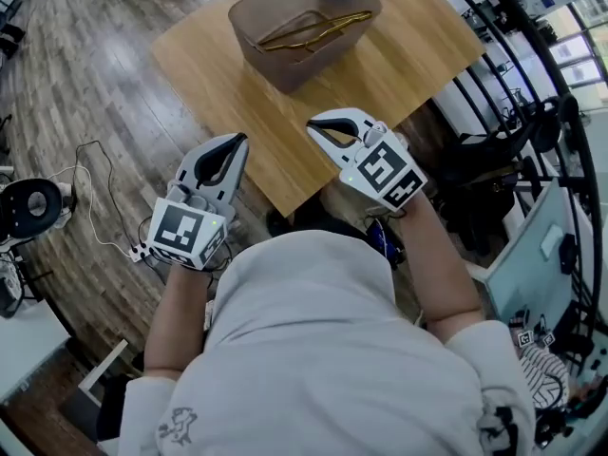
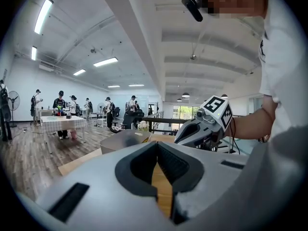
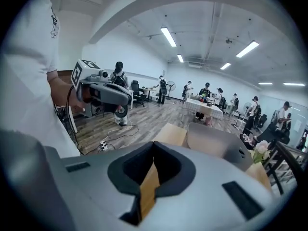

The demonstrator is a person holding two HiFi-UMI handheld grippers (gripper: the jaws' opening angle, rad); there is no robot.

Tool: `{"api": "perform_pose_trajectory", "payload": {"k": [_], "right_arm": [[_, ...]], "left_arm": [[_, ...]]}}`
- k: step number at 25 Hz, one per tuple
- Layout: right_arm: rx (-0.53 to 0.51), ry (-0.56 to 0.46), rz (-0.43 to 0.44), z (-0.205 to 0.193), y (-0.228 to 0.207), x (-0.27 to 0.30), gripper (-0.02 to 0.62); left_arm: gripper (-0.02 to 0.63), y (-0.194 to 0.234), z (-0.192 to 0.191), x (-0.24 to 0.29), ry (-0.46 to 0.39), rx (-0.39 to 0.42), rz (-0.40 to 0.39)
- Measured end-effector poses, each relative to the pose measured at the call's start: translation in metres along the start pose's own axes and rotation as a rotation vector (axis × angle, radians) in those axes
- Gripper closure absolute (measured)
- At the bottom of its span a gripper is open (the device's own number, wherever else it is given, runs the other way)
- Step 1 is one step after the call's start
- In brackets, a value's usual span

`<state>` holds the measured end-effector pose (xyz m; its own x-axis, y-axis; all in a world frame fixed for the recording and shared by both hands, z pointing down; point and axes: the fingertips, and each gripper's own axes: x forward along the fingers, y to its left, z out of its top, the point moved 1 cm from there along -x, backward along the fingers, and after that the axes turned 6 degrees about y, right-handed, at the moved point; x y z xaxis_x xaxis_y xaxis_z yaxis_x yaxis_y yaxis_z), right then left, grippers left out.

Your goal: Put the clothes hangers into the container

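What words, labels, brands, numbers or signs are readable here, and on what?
No readable text anywhere.
The marker cube on the left tongs and the marker cube on the right tongs: black-and-white square patterns, no letters.
The print on the person's shirt: too small to read.

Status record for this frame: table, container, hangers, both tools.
table: wooden, light top
container: brown bin on the far part of the table
hangers: gold, lying inside the container
left tool: shut, empty, at the table's near edge
right tool: shut, empty, over the table's near part
task: hangers in, none in either tool
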<state>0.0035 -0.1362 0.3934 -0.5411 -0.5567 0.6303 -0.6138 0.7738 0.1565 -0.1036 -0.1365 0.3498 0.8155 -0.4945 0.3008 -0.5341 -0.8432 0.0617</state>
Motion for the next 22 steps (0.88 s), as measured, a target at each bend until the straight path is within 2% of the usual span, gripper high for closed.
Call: {"api": "perform_pose_trajectory", "payload": {"k": [6,12,15,19,22], "right_arm": [[0.053,-0.049,-0.048,-0.016,0.024,-0.029,0.589],[0.075,-0.132,-0.098,-0.025,0.021,-0.073,0.589],[0.095,-0.171,-0.099,-0.036,0.017,-0.097,0.589],[0.089,-0.146,-0.080,-0.062,0.010,-0.115,0.589],[0.092,-0.164,-0.071,-0.074,0.000,-0.134,0.589]], "left_arm": [[0.598,-0.020,0.002,-0.003,-0.018,-0.013,-0.047],[0.598,-0.047,0.009,0.008,-0.024,-0.005,-0.051],[0.598,-0.066,0.014,0.017,-0.032,0.004,-0.042],[0.598,-0.087,0.018,0.026,-0.029,-0.013,-0.009],[0.598,-0.103,0.021,0.035,-0.023,-0.024,0.018]]}}
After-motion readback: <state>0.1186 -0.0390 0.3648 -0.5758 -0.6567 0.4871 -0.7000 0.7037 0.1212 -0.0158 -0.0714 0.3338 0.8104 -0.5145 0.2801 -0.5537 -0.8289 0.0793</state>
